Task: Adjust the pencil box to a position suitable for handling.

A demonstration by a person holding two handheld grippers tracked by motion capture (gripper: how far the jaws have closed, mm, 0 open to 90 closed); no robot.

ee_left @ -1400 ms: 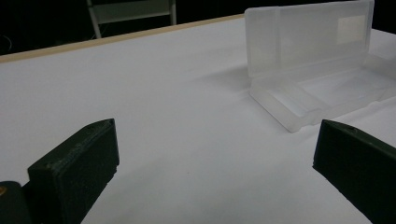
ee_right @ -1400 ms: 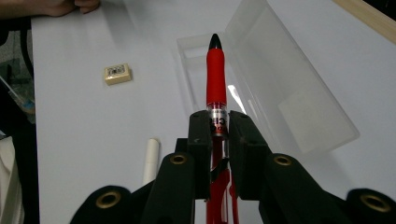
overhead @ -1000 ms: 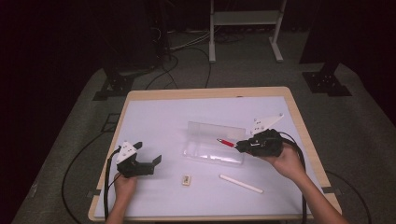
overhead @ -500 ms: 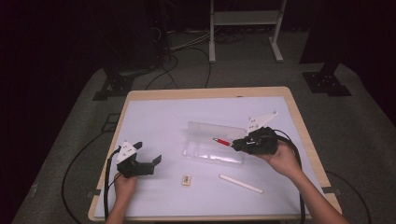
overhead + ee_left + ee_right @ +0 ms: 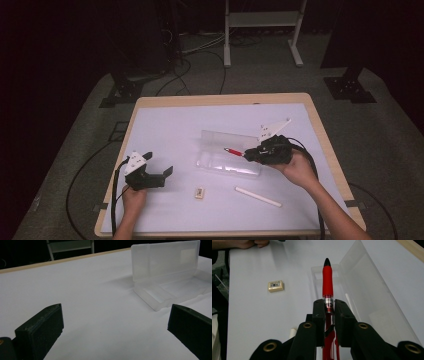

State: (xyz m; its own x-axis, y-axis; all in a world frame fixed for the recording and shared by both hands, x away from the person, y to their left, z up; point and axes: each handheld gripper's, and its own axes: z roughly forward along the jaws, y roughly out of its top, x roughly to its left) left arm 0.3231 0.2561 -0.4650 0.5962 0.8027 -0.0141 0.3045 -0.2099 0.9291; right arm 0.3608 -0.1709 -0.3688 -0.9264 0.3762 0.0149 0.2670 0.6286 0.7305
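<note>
left gripper point(image 5: 159, 169): held idle near table's left edge, jaws wide apart, nothing between.
right gripper point(image 5: 329, 305): clamped on pen point(image 5: 327, 277) mid-barrel.
pen: over open case point(image 5: 227, 165), mid-table; judged light, stiff, slick barrel; rubber grip better hold.
case: thin plastic, likely slides.
</note>
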